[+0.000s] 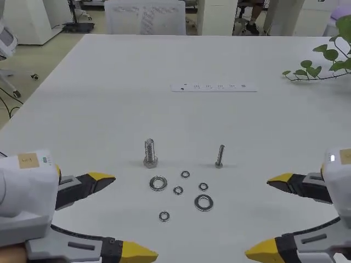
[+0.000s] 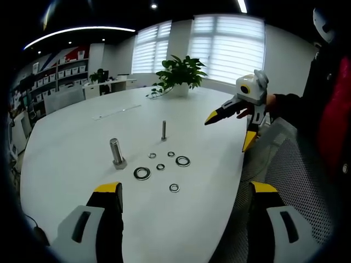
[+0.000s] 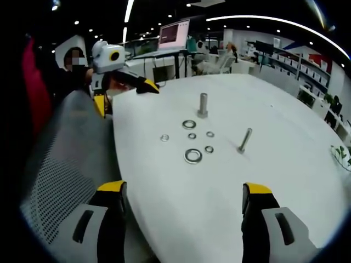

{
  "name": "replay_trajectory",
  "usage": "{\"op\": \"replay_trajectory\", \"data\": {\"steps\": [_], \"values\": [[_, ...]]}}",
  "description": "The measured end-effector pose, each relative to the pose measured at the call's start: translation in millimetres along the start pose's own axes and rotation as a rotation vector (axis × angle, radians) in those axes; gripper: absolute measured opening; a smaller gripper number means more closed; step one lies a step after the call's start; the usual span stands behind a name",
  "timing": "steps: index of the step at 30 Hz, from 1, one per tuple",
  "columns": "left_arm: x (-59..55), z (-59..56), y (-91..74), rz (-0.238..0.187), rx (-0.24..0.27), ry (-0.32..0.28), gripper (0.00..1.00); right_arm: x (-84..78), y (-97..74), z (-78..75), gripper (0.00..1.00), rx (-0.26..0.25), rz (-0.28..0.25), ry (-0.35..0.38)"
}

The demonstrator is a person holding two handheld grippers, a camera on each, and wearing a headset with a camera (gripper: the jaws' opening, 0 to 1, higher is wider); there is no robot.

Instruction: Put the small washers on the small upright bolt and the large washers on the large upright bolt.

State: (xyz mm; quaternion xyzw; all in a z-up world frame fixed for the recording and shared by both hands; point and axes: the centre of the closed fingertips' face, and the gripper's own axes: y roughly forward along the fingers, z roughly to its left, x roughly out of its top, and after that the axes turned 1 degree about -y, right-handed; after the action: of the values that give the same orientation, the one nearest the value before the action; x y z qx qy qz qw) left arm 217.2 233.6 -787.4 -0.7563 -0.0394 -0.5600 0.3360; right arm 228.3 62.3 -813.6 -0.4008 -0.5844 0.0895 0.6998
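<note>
A large bolt [image 1: 150,153] and a thin small bolt [image 1: 220,156] stand upright on the white table [image 1: 98,104]. In front of them lie two large washers [image 1: 158,183] [image 1: 203,203] and several small washers, one at the front [image 1: 164,216]. My left gripper [image 1: 129,216] is open at the near left, short of the washers. My right gripper [image 1: 260,216] is open at the near right. Nothing sits between either pair of jaws. The left gripper view has the large bolt [image 2: 115,152] and the right gripper [image 2: 226,135] across the table.
A white label strip [image 1: 214,87] lies farther back on the table. A potted plant [image 1: 323,63] reaches in at the far right edge. A mesh chair [image 1: 145,16] stands beyond the far edge. Bare tabletop surrounds the bolts.
</note>
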Motion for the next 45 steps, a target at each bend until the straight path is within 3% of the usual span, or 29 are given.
{"op": "replay_trajectory", "data": {"steps": [12,22,35,45], "values": [[1.9,-0.1,0.4,-0.004,0.0,0.004,0.95,6.1,8.5,0.3,0.85,0.018,0.038,-0.044],[4.6,1.5,-0.3,-0.012,0.014,0.011,0.95,15.7,23.1,1.4,0.79,0.077,0.093,-0.109],[6.2,2.1,-1.0,-0.022,0.024,0.009,0.94,27.8,49.1,-6.1,0.59,0.118,0.159,-0.185],[4.4,1.7,0.1,-0.017,0.022,0.007,0.94,21.5,67.1,-10.6,0.44,0.138,0.223,-0.186]]}}
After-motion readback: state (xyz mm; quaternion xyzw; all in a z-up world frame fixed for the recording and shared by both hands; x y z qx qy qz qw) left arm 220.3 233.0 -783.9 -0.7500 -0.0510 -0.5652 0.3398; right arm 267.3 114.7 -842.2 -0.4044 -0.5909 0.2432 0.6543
